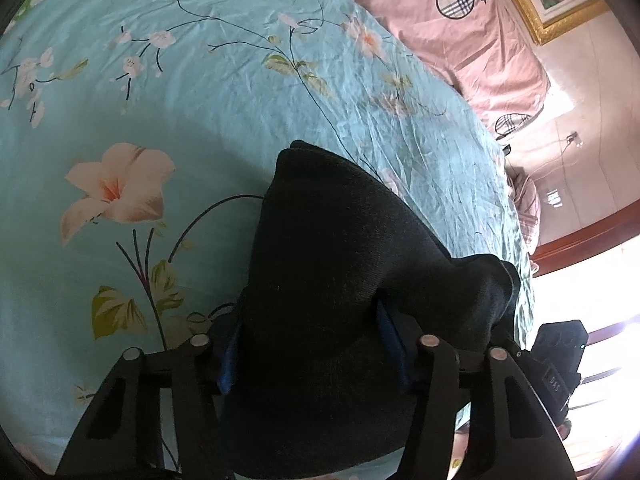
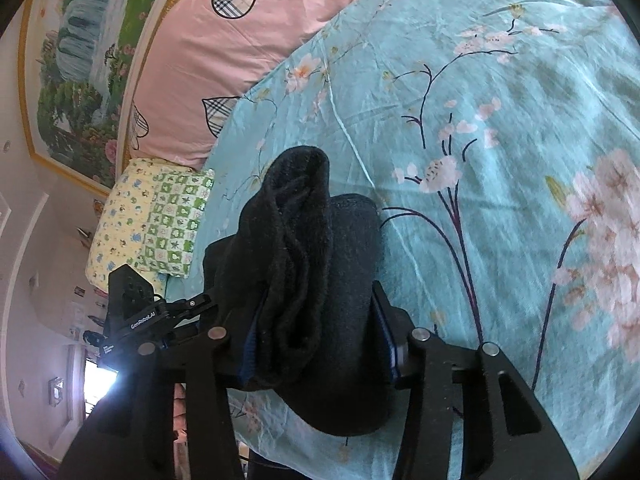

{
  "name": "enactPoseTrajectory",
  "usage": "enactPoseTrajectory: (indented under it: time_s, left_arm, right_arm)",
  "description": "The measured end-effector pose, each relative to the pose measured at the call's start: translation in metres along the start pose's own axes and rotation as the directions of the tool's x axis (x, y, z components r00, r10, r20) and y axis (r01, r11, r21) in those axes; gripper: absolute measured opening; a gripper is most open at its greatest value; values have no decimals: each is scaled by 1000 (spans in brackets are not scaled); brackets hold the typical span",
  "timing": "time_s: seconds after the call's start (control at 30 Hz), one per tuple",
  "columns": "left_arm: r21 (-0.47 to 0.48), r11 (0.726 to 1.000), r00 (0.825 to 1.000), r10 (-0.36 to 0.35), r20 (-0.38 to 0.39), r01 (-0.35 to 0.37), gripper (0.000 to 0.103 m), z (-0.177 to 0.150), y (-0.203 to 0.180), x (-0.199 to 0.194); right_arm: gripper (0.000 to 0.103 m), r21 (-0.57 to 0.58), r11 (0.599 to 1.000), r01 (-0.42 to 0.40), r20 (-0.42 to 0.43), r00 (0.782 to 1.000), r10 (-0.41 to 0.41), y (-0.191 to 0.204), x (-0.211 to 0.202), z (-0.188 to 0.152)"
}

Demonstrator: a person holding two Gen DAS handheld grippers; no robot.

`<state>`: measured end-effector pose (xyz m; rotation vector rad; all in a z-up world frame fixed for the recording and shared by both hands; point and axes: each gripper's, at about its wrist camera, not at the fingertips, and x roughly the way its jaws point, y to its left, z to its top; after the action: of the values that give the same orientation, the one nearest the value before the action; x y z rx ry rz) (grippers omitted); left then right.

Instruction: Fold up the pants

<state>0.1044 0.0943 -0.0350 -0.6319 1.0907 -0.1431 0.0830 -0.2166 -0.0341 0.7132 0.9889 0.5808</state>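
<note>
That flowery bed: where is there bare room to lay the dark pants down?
The turquoise floral sheet lies bare beyond the black pants, up to the pink quilt; the right view shows more bare sheet beside them. It is crowded near the edge, where the left tool and right tool pinch the bunched pants.

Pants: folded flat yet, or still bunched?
Bunched: the dark pants bulge in thick rolls between each gripper's fingers, not flat on the bedsheet.
</note>
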Motion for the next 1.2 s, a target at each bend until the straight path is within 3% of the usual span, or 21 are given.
enactPoseTrajectory:
  time_s: [0.1, 0.57, 0.83, 1.2]
  left_arm:
    - [1, 1000, 1000, -1, 6, 1, 46, -1, -2, -4]
    - [32, 999, 996, -32, 81, 30, 37, -4, -22, -48]
    - [29, 1000, 988, -3, 155, -2, 37, 4, -20, -82]
    - [-28, 998, 970, 68, 234, -63, 37, 26, 10, -109]
  right_arm:
    - [48, -2, 1000, -4, 6, 1000, 4, 1, 0, 0]
    - [46, -38, 998, -50, 14, 999, 51, 19, -2, 8]
    - [46, -104, 991, -89, -3, 996, 89, 46, 12, 23]
    - [46, -204, 969, -138, -83, 989, 123, 86, 62, 54]
